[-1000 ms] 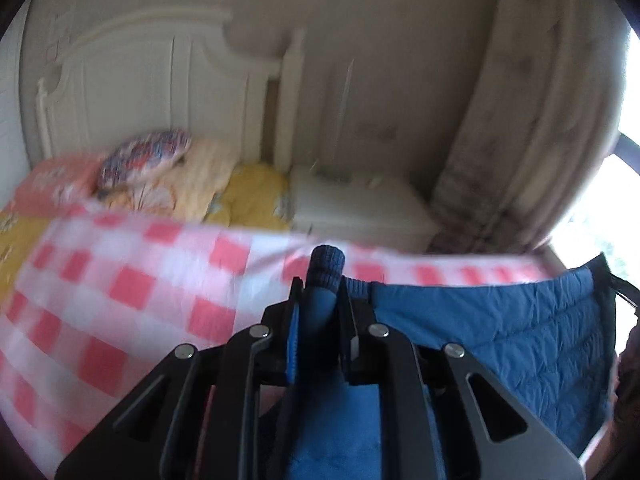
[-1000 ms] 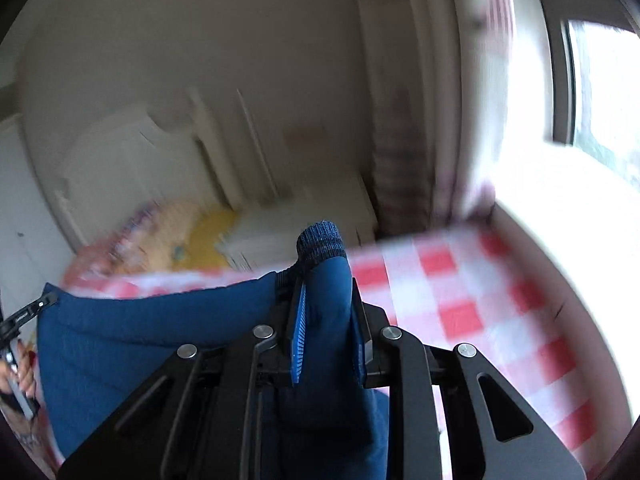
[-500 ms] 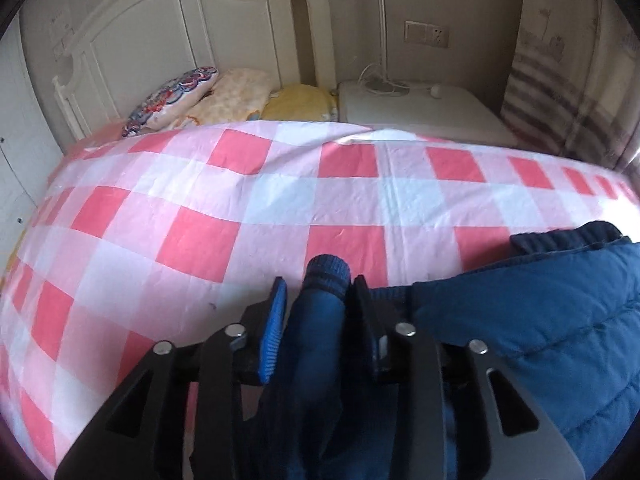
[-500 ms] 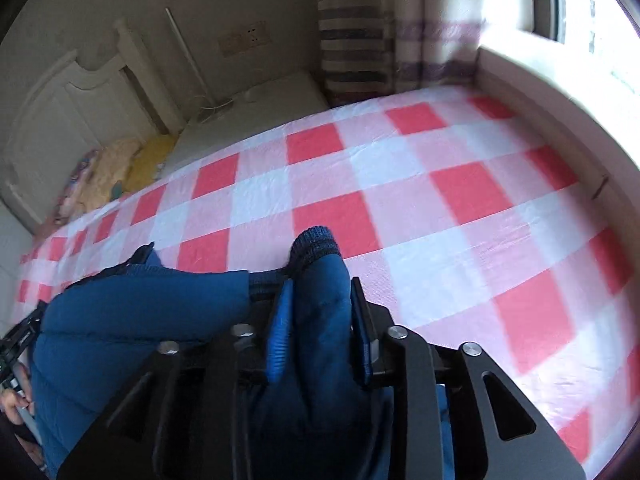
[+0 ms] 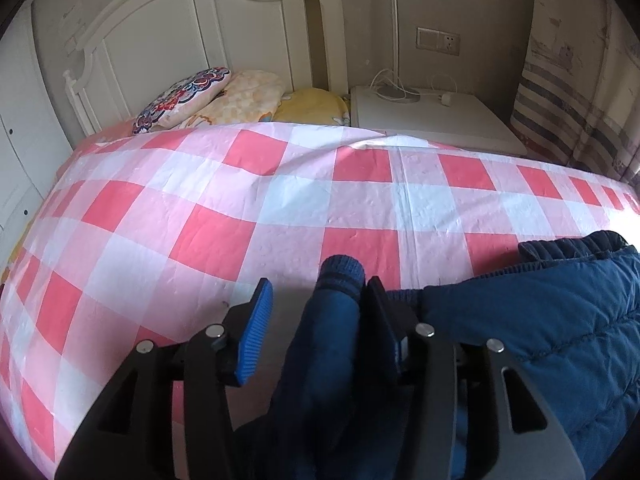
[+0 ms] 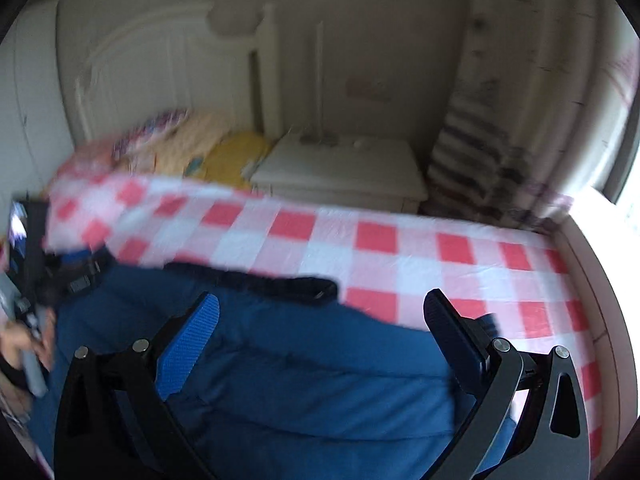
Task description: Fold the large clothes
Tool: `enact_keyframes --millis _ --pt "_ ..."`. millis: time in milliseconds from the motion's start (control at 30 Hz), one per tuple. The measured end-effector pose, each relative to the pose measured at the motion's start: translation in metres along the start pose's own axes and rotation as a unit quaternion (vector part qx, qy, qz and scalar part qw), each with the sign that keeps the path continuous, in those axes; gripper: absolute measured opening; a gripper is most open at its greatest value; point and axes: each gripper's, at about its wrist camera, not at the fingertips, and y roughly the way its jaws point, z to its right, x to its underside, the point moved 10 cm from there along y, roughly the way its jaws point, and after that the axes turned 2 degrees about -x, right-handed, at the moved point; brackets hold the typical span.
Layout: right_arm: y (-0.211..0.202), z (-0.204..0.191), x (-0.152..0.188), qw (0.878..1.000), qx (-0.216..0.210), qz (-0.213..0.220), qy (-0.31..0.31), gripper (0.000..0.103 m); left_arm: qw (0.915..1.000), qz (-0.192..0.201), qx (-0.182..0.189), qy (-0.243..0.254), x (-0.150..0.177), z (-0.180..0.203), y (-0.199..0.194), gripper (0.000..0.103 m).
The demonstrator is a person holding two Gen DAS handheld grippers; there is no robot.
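A blue quilted jacket (image 5: 552, 320) lies on the red-and-white checked bed cover (image 5: 248, 208). In the left wrist view my left gripper (image 5: 316, 300) is open; the jacket's ribbed cuff (image 5: 340, 276) rests between the fingers, against the right one, with a gap to the left one. In the right wrist view my right gripper (image 6: 320, 312) is wide open and raised over the jacket (image 6: 320, 380), which lies spread below with its dark ribbed hem (image 6: 260, 280) toward the bed's far side. The view is blurred.
A white headboard (image 5: 192, 32) and pillows (image 5: 208, 96) are at the bed's far left. A white nightstand (image 5: 432, 120) with a lamp pole and cables stands behind the bed. Striped curtains (image 5: 568, 100) hang at the right. The other hand-held gripper (image 6: 28, 280) shows at the left edge.
Both grippers lowered the jacket onto the bed and opened. The left fingers have parted from the cuff; the right gripper has let go, opened wide and pulled back above the jacket.
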Motion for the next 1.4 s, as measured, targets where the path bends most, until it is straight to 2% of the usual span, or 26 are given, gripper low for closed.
enact_keyframes --millis 33,100,167,367,500,567,667,767,833,867,933,1000,1033,1067,1133,1233,1300,1400 --pt "0.008 -0.005 0.007 1.0 0.0 -0.015 -0.005 0.099 1.0 0.0 0.001 -0.001 0.0 -0.001 0.0 0.051" --pt "0.042 -0.009 0.034 0.996 0.006 -0.085 -0.014 0.099 1.0 -0.001 0.004 -0.005 0.0 -0.001 0.0 0.053" --pt "0.057 -0.008 0.047 0.994 -0.005 -0.113 -0.004 0.099 1.0 0.0 0.006 -0.007 0.0 -0.001 0.0 0.055" --pt "0.065 -0.01 0.053 0.994 0.006 -0.111 -0.016 0.099 0.9999 -0.002 0.007 -0.007 0.001 -0.001 0.002 0.056" --pt "0.069 -0.007 0.056 0.994 -0.007 -0.106 -0.001 0.099 1.0 0.002 0.004 -0.007 0.0 -0.002 0.001 0.057" --pt "0.068 -0.008 0.054 0.995 -0.007 -0.103 0.001 0.099 1.0 0.004 -0.001 -0.008 0.0 -0.002 0.002 0.061" --pt "0.067 -0.009 0.054 0.995 0.002 -0.098 -0.006 0.099 0.9998 0.007 -0.012 -0.011 0.0 -0.006 0.0 0.075" --pt "0.066 -0.008 0.054 0.996 0.005 -0.094 -0.007 0.099 0.9985 0.025 -0.046 -0.014 -0.006 -0.014 -0.024 0.078" --pt "0.066 -0.008 0.054 0.996 0.007 -0.092 -0.008 0.099 0.9979 0.058 -0.004 -0.027 -0.012 -0.003 -0.059 0.097" --pt "0.066 -0.008 0.054 0.996 0.008 -0.091 -0.009 0.099 0.9965 0.075 0.025 -0.028 -0.015 0.009 -0.074 0.101" --pt "0.066 -0.008 0.054 0.996 0.008 -0.091 -0.01 0.099 0.9949 0.087 0.052 0.005 -0.016 0.037 -0.092 0.101" --pt "0.066 -0.008 0.055 0.996 0.006 -0.091 -0.008 0.099 0.9934 0.089 0.036 0.062 -0.013 0.066 -0.091 0.101" --pt "0.065 -0.008 0.055 0.996 0.005 -0.091 -0.007 0.099 0.991 0.086 0.012 0.102 -0.007 0.083 -0.08 0.101" --pt "0.065 -0.008 0.055 0.996 0.004 -0.091 -0.007 0.099 0.9895 0.066 -0.004 0.129 0.002 0.096 -0.063 0.101" --pt "0.065 -0.008 0.054 0.996 -0.003 -0.093 -0.001 0.099 0.9878 -0.003 -0.008 0.155 0.023 0.111 -0.024 0.101" --pt "0.061 -0.003 0.054 0.994 -0.03 -0.099 0.025 0.098 0.9919 -0.02 0.029 0.122 0.023 0.107 -0.017 0.101" --pt "0.052 0.0 0.053 0.994 -0.027 -0.101 0.03 0.098 0.9922 -0.018 0.035 0.118 0.025 0.106 -0.018 0.101" --pt "0.022 0.024 0.038 0.998 -0.008 -0.049 0.049 0.098 0.9922 -0.014 0.031 0.12 0.026 0.105 -0.019 0.101"
